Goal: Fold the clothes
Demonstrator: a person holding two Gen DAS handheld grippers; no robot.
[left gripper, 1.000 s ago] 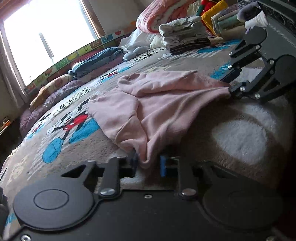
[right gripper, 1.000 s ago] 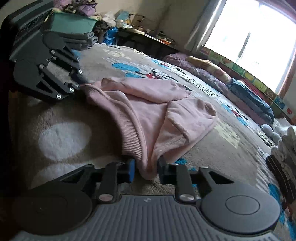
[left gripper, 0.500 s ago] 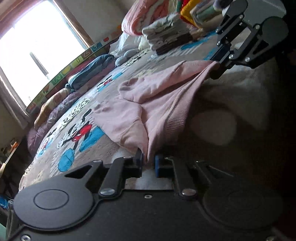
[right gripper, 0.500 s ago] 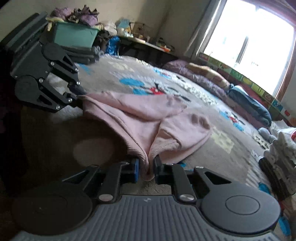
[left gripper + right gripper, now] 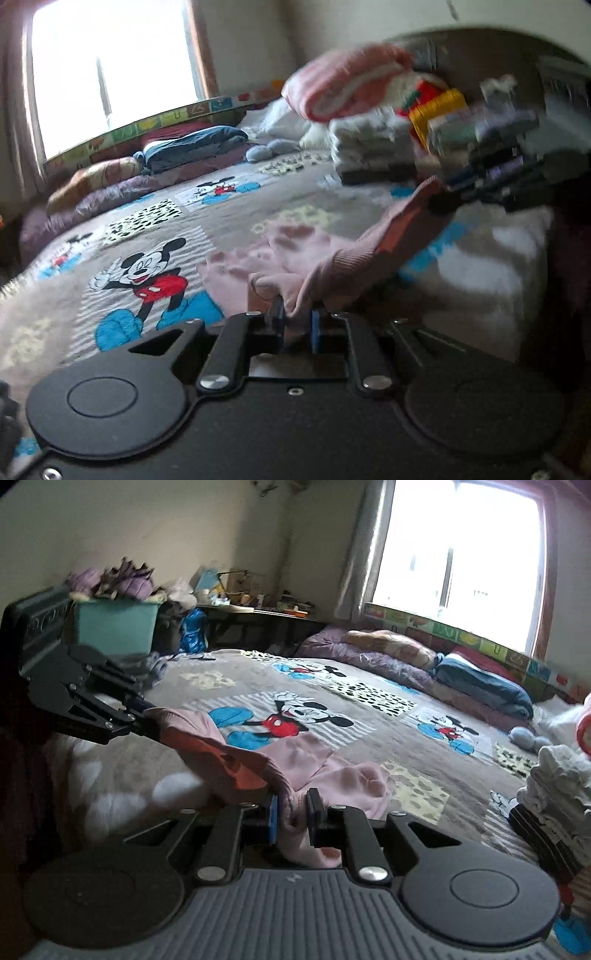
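Hem stretched between our two grippers, running crosswise, the rest of the garment [image 5: 314,760] trailing ahead of both onto the blanket [image 5: 369,698]. Left gripper [image 5: 297,321] pinches one end of the ribbed edge; right gripper [image 5: 291,819] pinches the other, fabric bunched between its jaws. Neither hand is nearer: we hold an end each. Garment is pink knit, thick, lifted at our edge, its far part rumpled on the bed. Folded stack [image 5: 557,782] sits to the right. Left view is blurred.
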